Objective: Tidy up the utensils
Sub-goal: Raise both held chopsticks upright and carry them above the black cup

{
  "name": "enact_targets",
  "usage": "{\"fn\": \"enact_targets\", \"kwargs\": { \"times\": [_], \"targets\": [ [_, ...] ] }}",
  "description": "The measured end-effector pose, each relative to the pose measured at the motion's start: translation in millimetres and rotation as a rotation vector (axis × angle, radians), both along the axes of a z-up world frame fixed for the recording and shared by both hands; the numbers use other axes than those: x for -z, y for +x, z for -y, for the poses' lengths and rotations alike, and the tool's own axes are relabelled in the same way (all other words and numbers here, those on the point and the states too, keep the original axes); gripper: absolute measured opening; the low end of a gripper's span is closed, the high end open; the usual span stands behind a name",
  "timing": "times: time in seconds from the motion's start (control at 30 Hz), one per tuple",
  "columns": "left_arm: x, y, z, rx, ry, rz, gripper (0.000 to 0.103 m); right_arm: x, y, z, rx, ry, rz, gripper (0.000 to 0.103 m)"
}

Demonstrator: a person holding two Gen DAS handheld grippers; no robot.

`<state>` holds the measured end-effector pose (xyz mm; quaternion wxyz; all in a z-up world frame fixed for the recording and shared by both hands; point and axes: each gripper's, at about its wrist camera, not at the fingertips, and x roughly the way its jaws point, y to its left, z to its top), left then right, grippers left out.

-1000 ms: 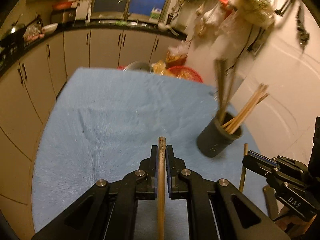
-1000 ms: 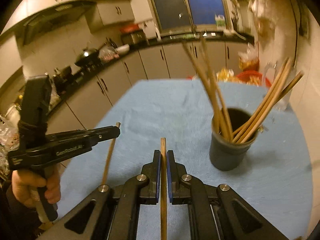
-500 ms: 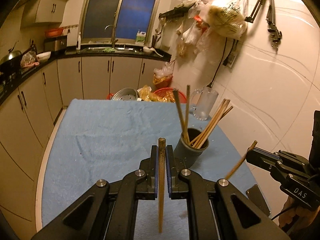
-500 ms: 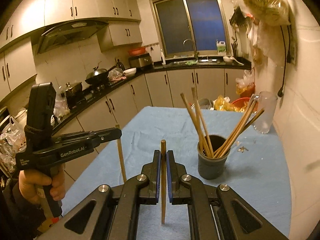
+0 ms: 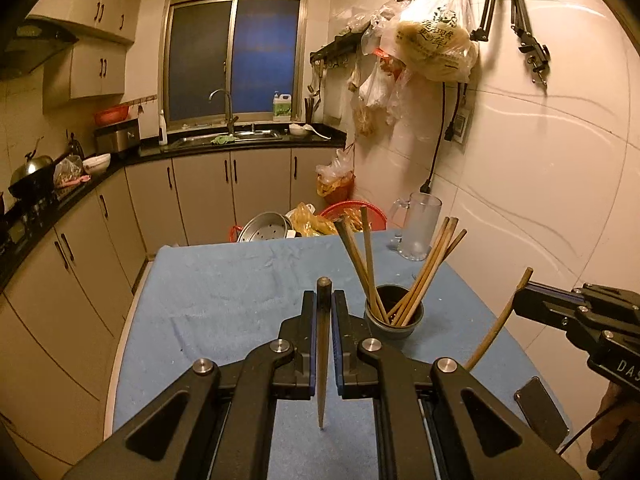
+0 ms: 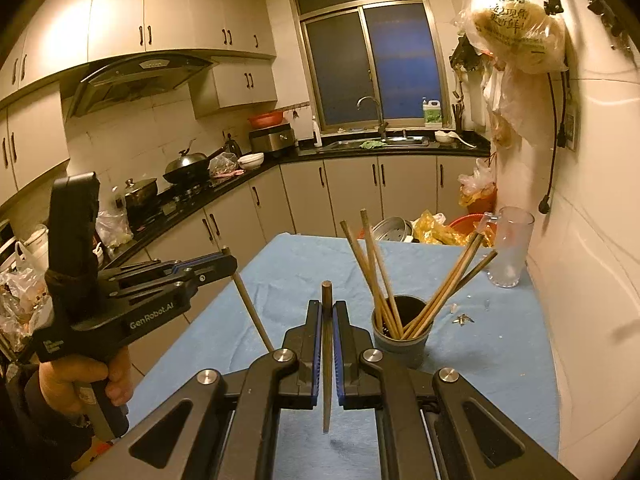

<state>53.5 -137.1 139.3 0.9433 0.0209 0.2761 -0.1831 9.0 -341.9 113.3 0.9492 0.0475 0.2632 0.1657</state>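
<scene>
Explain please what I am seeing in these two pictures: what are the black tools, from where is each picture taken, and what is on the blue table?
There is no robot here. A person holds a black hand tool with two jaws in each hand, and a wide-angle camera on each tool looks forward along its jaws.

One picture comes from the left gripper, the other from the right gripper. Each picture also shows the other tool at its edge; in the right camera's view you see the person's left hand around its handle.

Each gripper is shut on one chopstick: the left chopstick and the right chopstick, both lifted above the table.

The table is covered with a blue cloth. On it stand a dark cup already holding several chopsticks, and a glass mug near the wall.
</scene>
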Motion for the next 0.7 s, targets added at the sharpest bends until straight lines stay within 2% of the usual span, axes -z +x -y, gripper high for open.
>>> {"fn": "enact_targets", "kwargs": {
  "times": [0.7],
  "targets": [
    [-8.0,-4.6,15.5,0.027,0.009,0.027,0.007,-24.7,-11.7,15.2,0.039,-0.01,0.04,0.006]
  ]
}}
